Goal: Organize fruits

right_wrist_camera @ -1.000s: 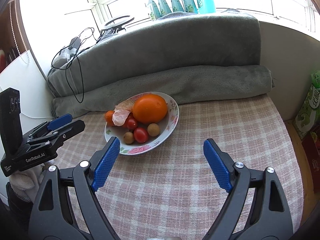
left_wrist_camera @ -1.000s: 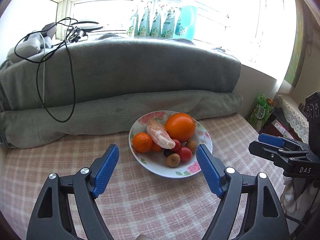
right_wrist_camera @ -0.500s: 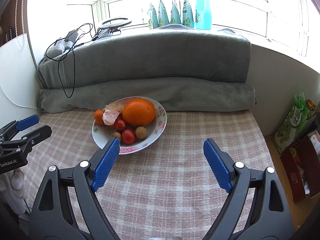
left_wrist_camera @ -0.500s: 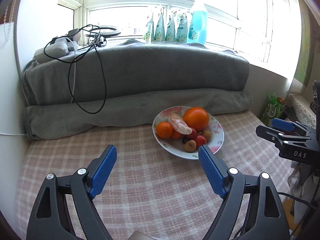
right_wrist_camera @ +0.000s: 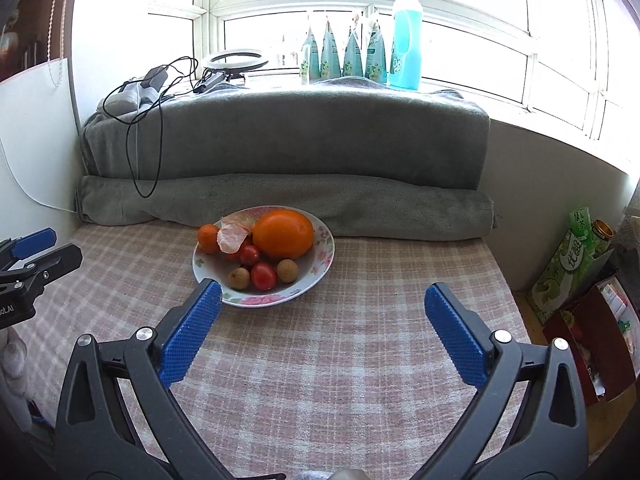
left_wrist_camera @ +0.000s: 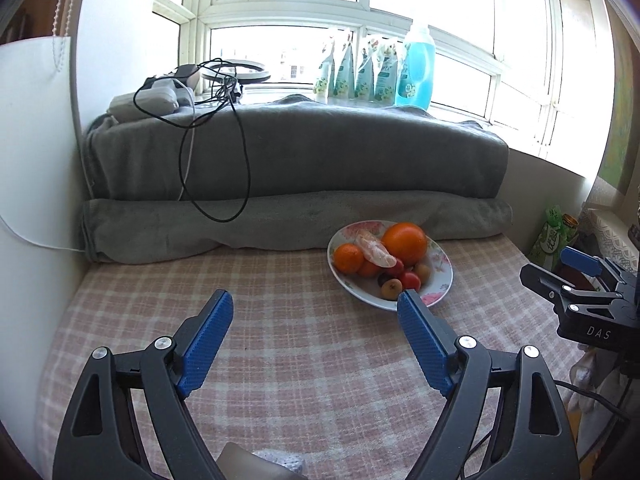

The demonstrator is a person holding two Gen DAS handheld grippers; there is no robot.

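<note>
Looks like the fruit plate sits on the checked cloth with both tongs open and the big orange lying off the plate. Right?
Not quite: the big orange lies on the plate, as the right wrist view shows. Plate on checked cloth and both tongs open, left and right, hold.

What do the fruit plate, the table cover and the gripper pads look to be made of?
Plate: probably glazed ceramic; glossy white with printed pink flowers, though melamine is possible.
Table cover: woven fabric, matte, pink-and-cream check with a visible nubby weave.
Gripper pads: blue, likely rubber or soft plastic; fine knurled grip texture, dull sheen.
</note>
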